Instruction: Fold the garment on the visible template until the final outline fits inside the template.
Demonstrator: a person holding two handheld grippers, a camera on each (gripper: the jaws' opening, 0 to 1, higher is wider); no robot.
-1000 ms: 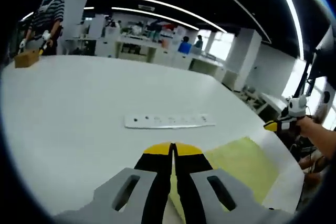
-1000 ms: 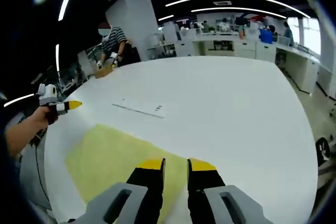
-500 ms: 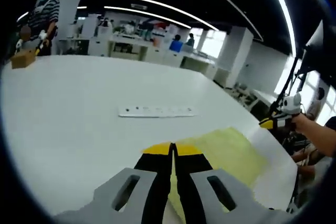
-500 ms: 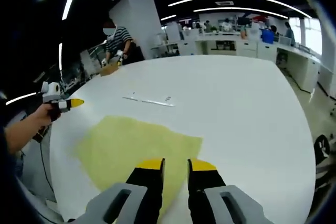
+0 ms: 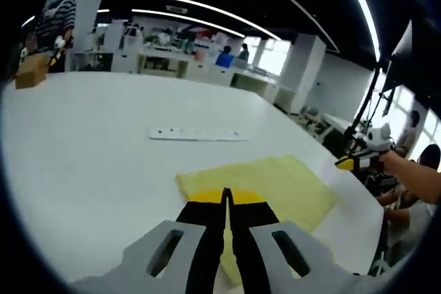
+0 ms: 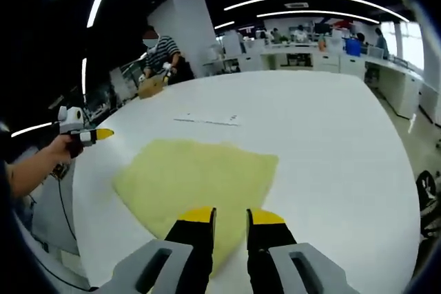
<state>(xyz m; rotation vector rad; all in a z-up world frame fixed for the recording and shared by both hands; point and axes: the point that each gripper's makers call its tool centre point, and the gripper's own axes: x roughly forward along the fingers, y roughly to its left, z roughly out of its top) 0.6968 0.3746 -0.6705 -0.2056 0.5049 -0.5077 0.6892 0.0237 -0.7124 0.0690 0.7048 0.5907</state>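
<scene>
A pale yellow flat sheet [image 5: 272,180] lies on the white table [image 5: 89,142], near its edge; I cannot tell whether it is the garment or the template. My left gripper [image 5: 225,199] is shut with nothing in it and hovers short of the sheet's near corner. In the right gripper view the same sheet [image 6: 200,177] spreads ahead of my right gripper [image 6: 231,215], whose jaws stand slightly apart and hold nothing. Each gripper appears in the other's view, held by a hand off the table's edge: the right gripper [image 5: 355,162] and the left gripper [image 6: 89,133].
A long white strip [image 5: 196,133] lies on the table beyond the sheet, also seen as the strip [image 6: 207,120]. At the far side a person [image 6: 162,53] works over a cardboard box [image 6: 151,86]. Desks and people fill the room behind.
Both cameras have shifted, so the yellow sheet sits more centrally and shows more fully in both views. Neither gripper's jaws have changed, and nothing was taken hold of.
</scene>
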